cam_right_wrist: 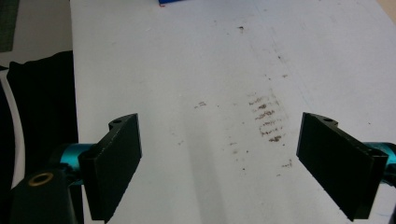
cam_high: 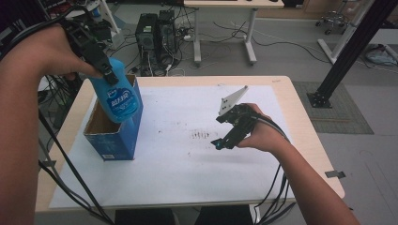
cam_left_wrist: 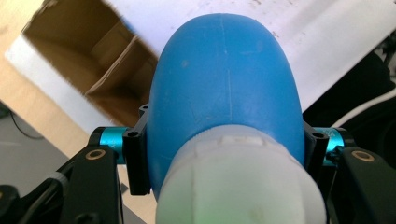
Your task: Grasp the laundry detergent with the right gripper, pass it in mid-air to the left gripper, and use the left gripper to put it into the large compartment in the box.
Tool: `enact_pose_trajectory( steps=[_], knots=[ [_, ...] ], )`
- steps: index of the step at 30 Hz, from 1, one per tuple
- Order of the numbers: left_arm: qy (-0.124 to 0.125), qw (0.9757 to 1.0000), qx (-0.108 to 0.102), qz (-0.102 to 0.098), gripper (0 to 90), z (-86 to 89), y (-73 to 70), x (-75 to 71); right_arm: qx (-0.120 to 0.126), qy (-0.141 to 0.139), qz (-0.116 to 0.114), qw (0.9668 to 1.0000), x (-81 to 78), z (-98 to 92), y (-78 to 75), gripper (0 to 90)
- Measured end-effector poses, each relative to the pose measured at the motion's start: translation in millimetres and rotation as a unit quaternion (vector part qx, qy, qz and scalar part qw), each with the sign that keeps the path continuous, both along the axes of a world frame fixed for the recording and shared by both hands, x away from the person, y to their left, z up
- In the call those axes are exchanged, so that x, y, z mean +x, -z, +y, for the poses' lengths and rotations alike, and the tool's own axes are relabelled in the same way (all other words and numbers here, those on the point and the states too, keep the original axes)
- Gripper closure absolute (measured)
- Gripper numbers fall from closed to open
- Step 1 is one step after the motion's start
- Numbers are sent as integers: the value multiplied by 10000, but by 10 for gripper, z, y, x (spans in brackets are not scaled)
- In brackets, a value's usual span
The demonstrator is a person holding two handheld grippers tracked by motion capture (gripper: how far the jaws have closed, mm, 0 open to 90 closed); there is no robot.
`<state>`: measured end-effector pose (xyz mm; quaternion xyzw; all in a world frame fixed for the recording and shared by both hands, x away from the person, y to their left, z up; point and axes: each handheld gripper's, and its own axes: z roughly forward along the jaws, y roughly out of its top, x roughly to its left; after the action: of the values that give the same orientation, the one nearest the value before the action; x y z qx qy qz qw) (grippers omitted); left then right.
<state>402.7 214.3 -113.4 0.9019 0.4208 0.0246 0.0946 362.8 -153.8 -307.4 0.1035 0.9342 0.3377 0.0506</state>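
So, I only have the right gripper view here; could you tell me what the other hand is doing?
Observer: The left gripper is shut on a blue bottle, near its white cap.
Operator: Thank you. Where is the bottle in relation to the table?
Observer: It hangs tilted with its base in the open top of a blue cardboard box at the table's left.
Operator: And is anything near my jaws?
Observer: No; the right gripper is open over the white sheet, close to some dark smudges.

Left gripper (cam_high: 104, 65) raised, jaws clamped; right gripper (cam_high: 224, 136) seemingly low, jaws apart.
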Motion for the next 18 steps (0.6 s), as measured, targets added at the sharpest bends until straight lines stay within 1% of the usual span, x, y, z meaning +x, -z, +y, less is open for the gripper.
enact_pose_trajectory(
  steps=[4, 6, 7, 9, 11, 15, 18],
  knots=[
    [-250, 9997, 61, 31, 382, 131, 29, 35, -29, 33, 17, 10000, -2, -5, 14, 132],
    [-301, 9995, 127, 33, 382, 185, 54, 56, -81, 37, -17, 10000, -11, -1, 21, 132],
    [-384, 9992, 140, 32, 382, 208, 73, 63, -90, 37, -3, 10000, -14, 3, 24, 132],
    [-421, 9989, 196, 28, 382, 258, 100, 83, -89, 39, -22, 10000, -18, 7, 28, 132],
    [-527, 9984, 215, 51, 382, 306, 139, 102, -99, 48, -2, 9999, -16, 8, 28, 132],
    [-545, 9981, 288, 76, 382, 364, 224, 127, -130, 60, -17, 9999, -16, 16, 31, 132],
    [-448, 9983, 358, 92, 382, 391, 328, 146, -140, 76, -9, 9999, -18, 24, 33, 132]
  ],
)
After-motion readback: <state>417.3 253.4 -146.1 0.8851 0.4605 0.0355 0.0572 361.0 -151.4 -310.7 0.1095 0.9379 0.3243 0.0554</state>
